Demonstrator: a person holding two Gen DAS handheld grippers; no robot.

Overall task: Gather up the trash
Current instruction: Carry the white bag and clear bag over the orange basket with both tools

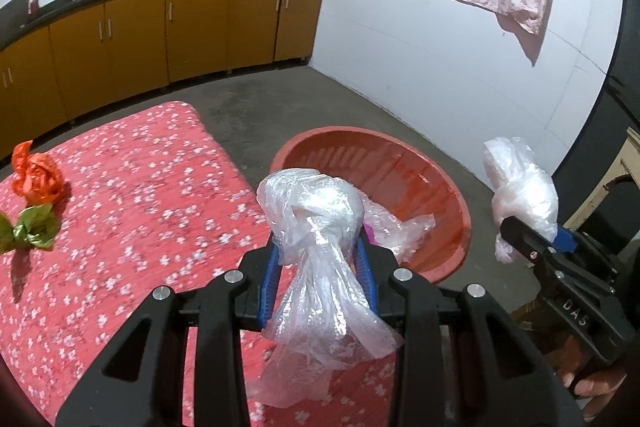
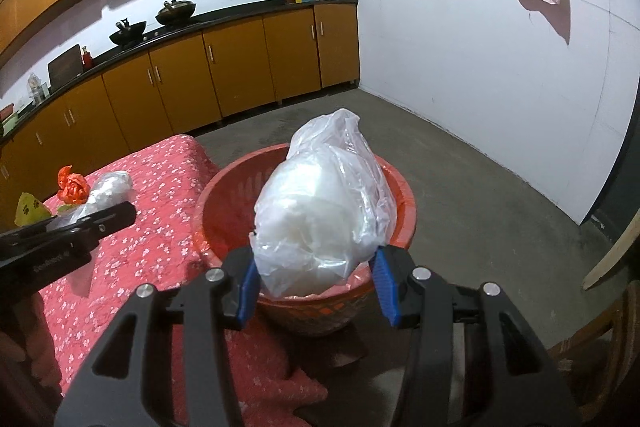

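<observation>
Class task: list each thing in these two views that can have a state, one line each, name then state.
Left gripper: shut on knotted clear plastic bag.
Right gripper: shut on bulging clear plastic bag.
Red plastic basket: upright, some clear plastic inside.
Crumpled orange wrapper: lying on the pink flowered cloth.

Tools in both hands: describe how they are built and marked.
Both tools are matte black linkage frames with triangular cut-outs and silver round pivot bolts. The left tool and right tool have ribbed blue fingers. White lettering marks the right tool's side. No cables show.

Open floor [image 2: 480,187] beyond the red basket [image 2: 224,187]; table [image 2: 160,187] flanking its left.
</observation>
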